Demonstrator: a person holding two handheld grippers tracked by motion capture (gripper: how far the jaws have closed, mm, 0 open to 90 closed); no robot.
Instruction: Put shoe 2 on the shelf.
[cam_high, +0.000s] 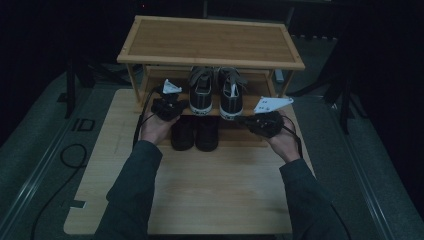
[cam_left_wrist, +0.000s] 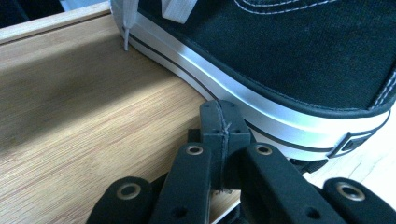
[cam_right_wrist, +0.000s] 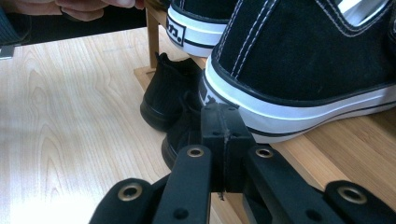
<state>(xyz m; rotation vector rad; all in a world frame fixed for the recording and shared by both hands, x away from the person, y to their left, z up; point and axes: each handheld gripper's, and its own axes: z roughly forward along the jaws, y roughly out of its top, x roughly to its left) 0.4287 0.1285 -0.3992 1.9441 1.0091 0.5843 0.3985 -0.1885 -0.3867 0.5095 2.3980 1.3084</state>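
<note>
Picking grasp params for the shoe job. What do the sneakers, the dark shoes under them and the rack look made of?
Sneakers: black canvas-like or suede-like upper with white stitching, glossy white rubber-looking sidewall with a black stripe.
Dark shoes: matte black, smooth, possibly leather or synthetic; too dim to say.
Rack: light wood, probably bamboo, judging by the fine straight grain; satin finish.

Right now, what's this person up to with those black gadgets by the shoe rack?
A person holds a gripper in each hand at a wooden shoe rack on a table. The left gripper and right gripper are both shut, holding nothing, on either side of a pair of black-and-white sneakers on the middle shelf. A pair of black shoes sits below them.
</note>
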